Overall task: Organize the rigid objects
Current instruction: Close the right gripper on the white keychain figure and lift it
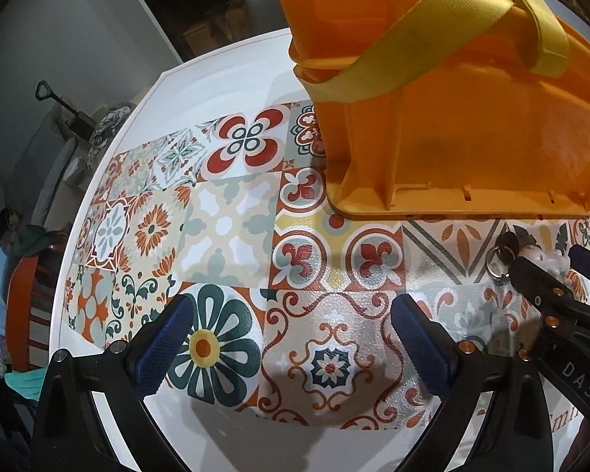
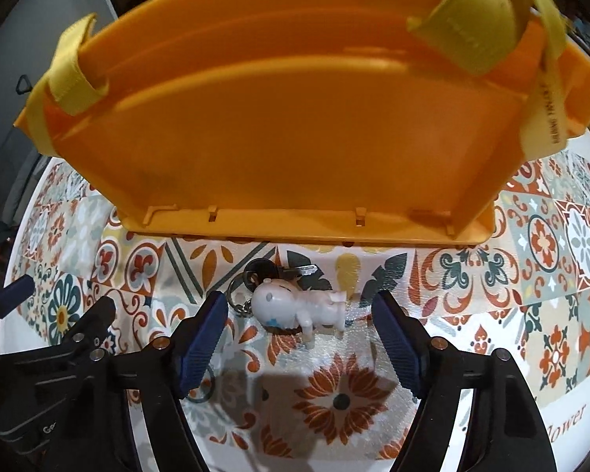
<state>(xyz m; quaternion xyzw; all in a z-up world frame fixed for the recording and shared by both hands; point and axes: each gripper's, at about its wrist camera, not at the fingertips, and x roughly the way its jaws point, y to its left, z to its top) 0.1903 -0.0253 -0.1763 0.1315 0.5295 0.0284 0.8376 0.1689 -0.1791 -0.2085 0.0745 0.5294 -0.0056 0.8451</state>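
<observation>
Just a white figurine keychain (image 2: pixel 299 306), dark key (image 2: pixel 291 271).

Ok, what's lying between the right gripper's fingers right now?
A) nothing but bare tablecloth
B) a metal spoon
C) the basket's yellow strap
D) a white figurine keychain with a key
D: in the right wrist view the white figurine keychain, with its ring and dark key, lies on the patterned tablecloth between the fingers of the right gripper, in front of the orange basket; the pads don't touch it yet.
</observation>
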